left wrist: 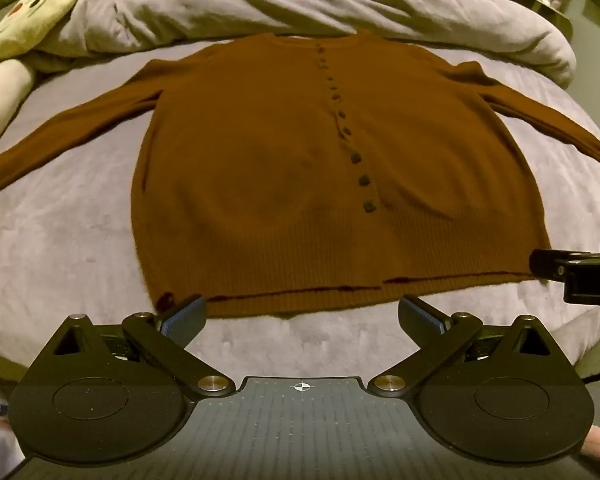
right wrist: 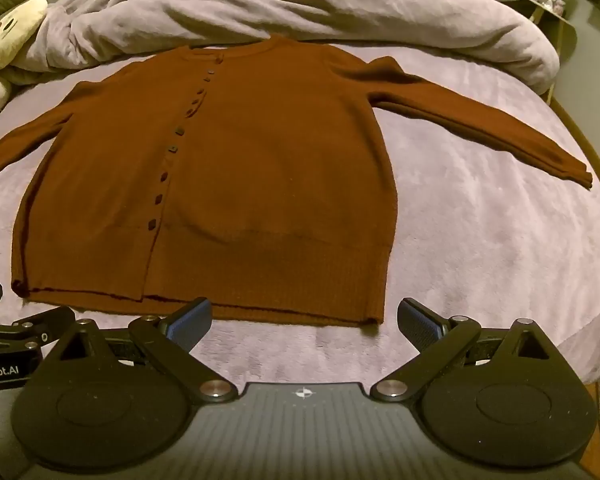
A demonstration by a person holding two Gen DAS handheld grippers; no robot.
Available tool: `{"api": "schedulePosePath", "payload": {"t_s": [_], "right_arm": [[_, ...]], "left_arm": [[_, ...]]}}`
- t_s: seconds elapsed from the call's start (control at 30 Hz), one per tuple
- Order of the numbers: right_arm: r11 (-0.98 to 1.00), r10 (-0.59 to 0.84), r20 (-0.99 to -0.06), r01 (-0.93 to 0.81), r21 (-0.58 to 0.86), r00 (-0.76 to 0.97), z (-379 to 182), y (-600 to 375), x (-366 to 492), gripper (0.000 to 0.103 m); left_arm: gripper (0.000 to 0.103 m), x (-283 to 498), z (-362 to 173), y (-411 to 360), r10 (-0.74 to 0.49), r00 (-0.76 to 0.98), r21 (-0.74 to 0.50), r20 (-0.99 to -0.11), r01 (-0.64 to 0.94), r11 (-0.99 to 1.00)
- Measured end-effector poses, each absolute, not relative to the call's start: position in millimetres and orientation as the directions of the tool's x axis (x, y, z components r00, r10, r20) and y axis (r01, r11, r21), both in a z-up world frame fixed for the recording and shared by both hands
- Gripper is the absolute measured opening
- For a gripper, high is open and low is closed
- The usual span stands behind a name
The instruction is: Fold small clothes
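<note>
A brown buttoned cardigan [left wrist: 284, 168] lies flat on the bed, front up, both sleeves spread out to the sides, hem toward me. It also shows in the right wrist view [right wrist: 236, 184]. My left gripper [left wrist: 302, 314] is open and empty, just in front of the hem near its left corner. My right gripper [right wrist: 304, 320] is open and empty, just in front of the hem's right corner. The right gripper's tip shows at the right edge of the left wrist view [left wrist: 576, 272].
The bed has a light purple sheet [left wrist: 60, 232]. A bunched grey duvet [left wrist: 300, 0] lies behind the cardigan's collar. A cream plush toy [left wrist: 32, 20] sits at the far left. A small side table [right wrist: 548, 0] stands beyond the bed's far right.
</note>
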State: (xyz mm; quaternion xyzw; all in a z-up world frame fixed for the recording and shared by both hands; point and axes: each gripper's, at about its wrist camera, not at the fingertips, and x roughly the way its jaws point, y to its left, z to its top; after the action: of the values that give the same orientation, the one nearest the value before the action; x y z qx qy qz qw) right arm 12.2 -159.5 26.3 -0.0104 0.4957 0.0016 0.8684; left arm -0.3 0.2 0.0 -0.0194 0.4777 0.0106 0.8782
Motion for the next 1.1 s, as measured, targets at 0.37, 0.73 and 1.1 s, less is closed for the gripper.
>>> {"api": "schedulePosePath", "payload": {"t_s": [0.37,0.73,1.1], "right_arm": [[1.000,-0.002,-0.855,-0.020,-0.014,0.519,27.9,-158.3,10.3,0.099],[1.000,0.009,-0.851,-0.022,-0.002,0.525,29.5,-158.7,9.2,0.099],[1.000,0.022,-0.848,-0.026,0.009,0.530,30.5,-161.5,9.2,0.099]], "left_arm": [[0.103,0.4,0.8,4.2,-0.005,0.544,-0.029,-0.839,-0.035,0.999],[0.103,-0.5,0.0,2.3,-0.002,0.546,-0.026,-0.838,-0.037,0.999],[0.103,-0.7,-1.1,4.7,-0.029,0.545,-0.061,-0.838,-0.041,0.997]]}}
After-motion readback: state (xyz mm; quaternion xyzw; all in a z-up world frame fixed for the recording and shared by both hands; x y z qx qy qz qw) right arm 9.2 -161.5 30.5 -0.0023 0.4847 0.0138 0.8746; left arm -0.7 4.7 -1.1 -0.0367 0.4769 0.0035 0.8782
